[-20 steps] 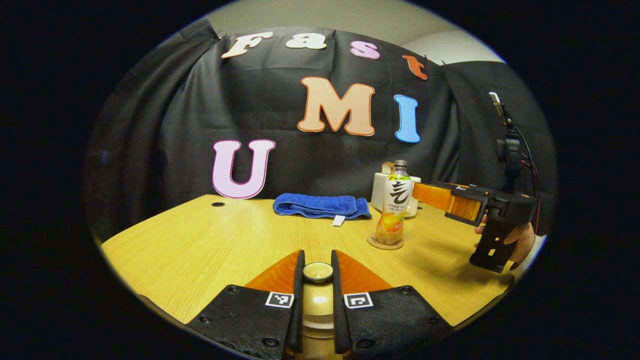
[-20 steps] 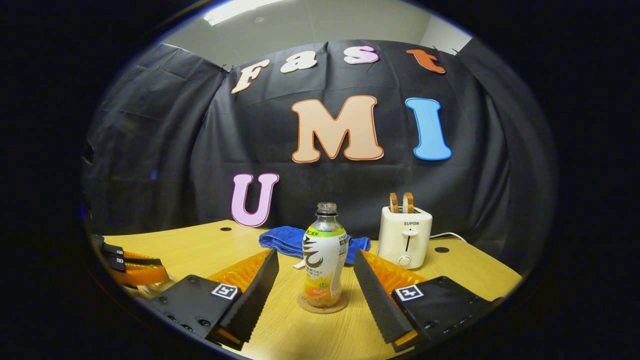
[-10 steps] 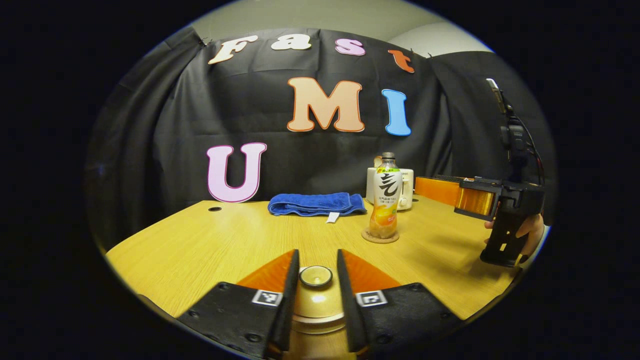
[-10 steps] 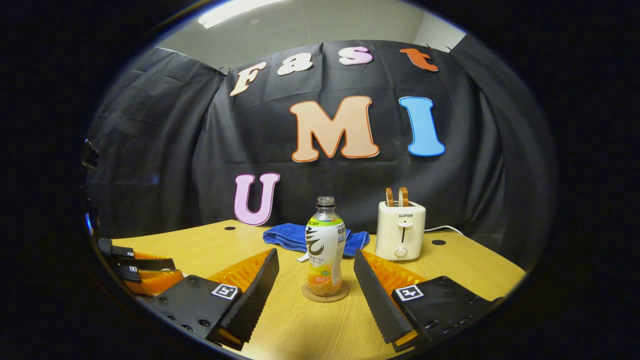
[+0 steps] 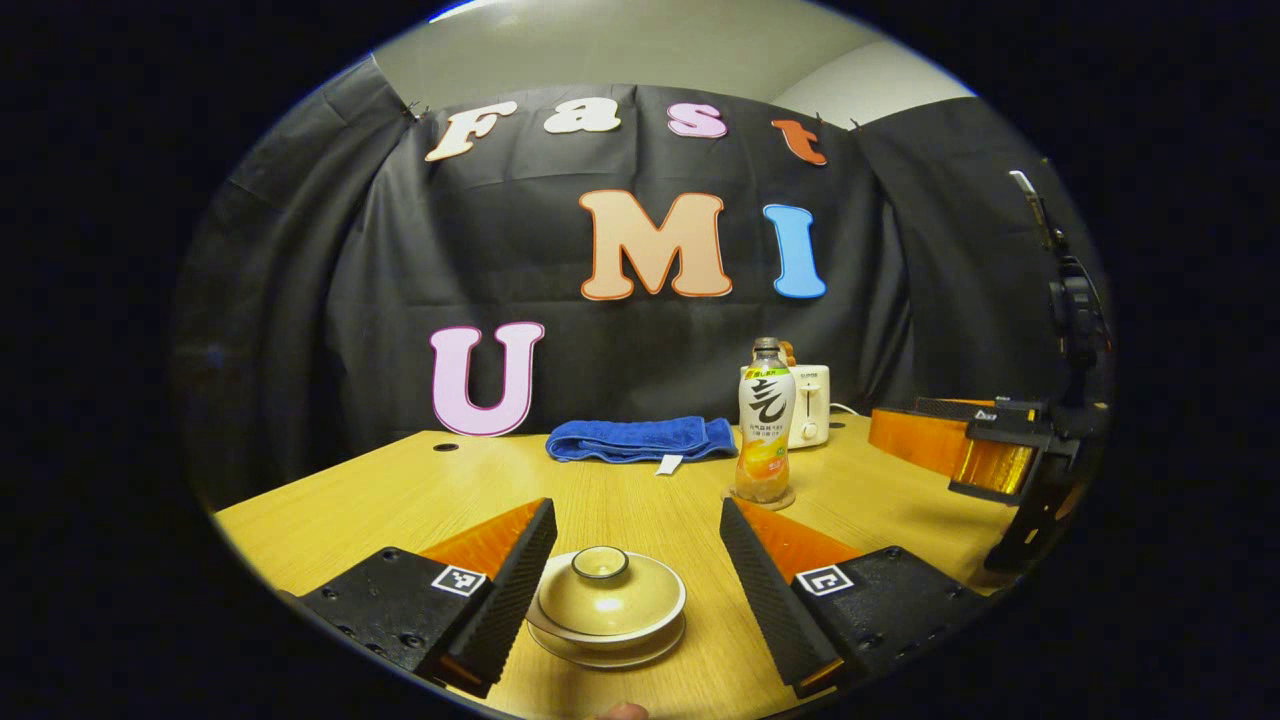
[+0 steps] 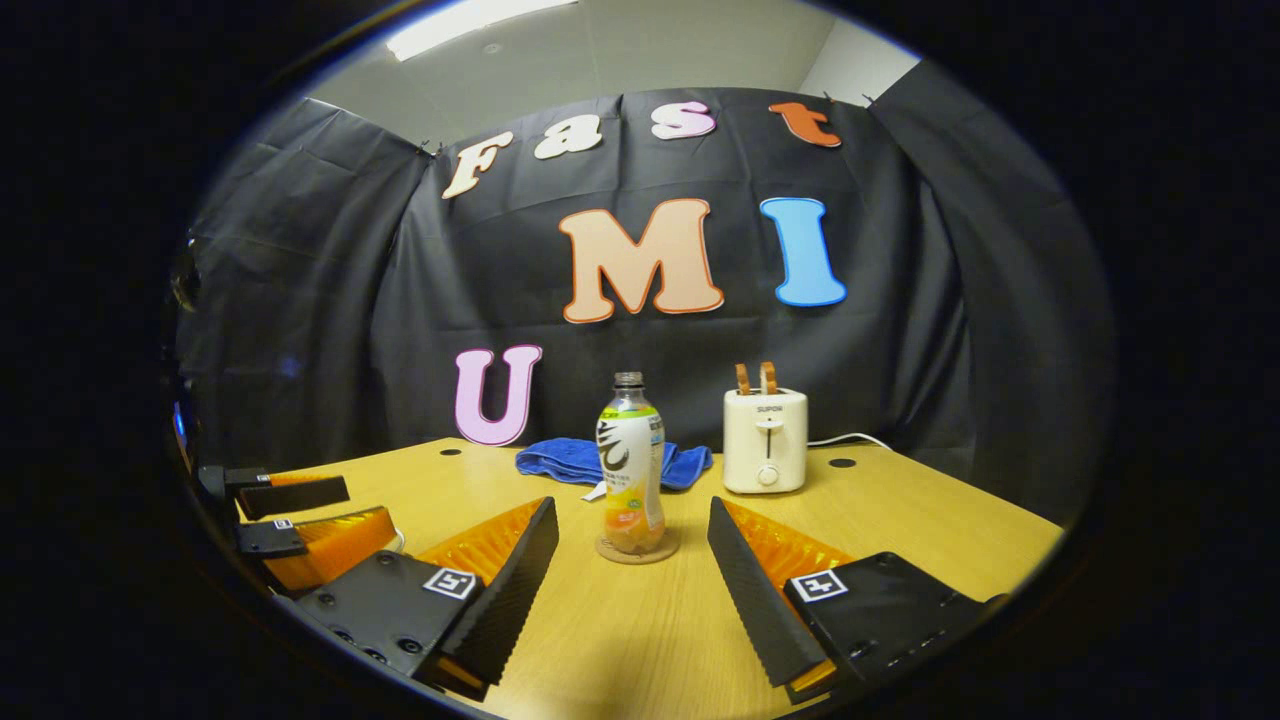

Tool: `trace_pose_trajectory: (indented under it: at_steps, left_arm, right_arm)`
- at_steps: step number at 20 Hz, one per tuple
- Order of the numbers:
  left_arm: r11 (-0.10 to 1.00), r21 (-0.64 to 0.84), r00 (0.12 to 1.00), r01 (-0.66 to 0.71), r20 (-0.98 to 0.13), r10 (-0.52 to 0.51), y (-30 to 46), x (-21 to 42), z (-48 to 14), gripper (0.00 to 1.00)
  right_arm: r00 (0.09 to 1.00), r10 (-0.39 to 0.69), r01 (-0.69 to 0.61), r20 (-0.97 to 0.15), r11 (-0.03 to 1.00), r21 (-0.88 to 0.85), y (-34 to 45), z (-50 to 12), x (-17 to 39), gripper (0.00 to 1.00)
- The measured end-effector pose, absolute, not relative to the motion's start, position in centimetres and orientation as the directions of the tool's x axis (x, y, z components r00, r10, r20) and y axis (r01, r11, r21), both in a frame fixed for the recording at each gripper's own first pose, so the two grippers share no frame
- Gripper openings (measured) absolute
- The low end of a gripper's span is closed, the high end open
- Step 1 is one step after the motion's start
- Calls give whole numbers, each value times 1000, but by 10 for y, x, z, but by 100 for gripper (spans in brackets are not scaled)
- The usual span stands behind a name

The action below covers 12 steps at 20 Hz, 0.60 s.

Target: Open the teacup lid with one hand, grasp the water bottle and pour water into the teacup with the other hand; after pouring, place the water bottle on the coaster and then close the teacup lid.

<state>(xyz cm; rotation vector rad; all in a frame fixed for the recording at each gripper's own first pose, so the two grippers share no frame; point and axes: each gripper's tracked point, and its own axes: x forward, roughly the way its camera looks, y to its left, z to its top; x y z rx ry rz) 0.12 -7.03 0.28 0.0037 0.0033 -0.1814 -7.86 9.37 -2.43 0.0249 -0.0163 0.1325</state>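
step: final, lid [image 5: 610, 595] on teacup [image 5: 607, 640], bottle [image 6: 630, 465] on coaster [image 6: 636, 549] | your left gripper [image 5: 637, 560] spread around lid; right gripper [image 6: 633, 560] spread | next: back both off

My bench [image 5: 420, 500] light wood grain; teacup lid [image 5: 610, 592] cream; towel [image 5: 640, 438] blue; toaster [image 6: 765, 440] white; bottle [image 6: 630, 465] orange-bottomed.

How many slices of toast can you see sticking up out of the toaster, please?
2. Both slices stand upright, side by side, in the slots on top of the toaster, which sits at the back of the table, behind and right of the water bottle.
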Motion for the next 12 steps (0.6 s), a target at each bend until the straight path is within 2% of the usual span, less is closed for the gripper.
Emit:
trace_pose_trajectory:
  at_steps: [2, 5, 7, 8, 12]
  left_arm:
    - [986, 5, 986, 169, 10, -169, -70, -3, 5, 97]
    - [989, 1, 988, 150, 18, -150, -69, -5, 4, 99]
    - [991, 6, 990, 137, 22, -137, -67, -6, 4, 97]
    - [991, 9, 991, 133, 21, -133, -67, -7, 3, 96]
    - [992, 9, 992, 122, 26, -123, -66, -7, 3, 97]
  right_arm:
    - [992, 127, -127, 11, 991, 44, 92, -29, -89, 96]
    - [993, 114, -114, 1, 992, 56, 87, -37, -100, 93]
    - [996, 90, -90, -2, 995, 47, 80, -42, -106, 100]
    - [996, 88, -88, -7, 995, 51, 81, -45, -108, 94]
    - [997, 77, -75, -30, 996, 38, 81, -58, -112, 96]
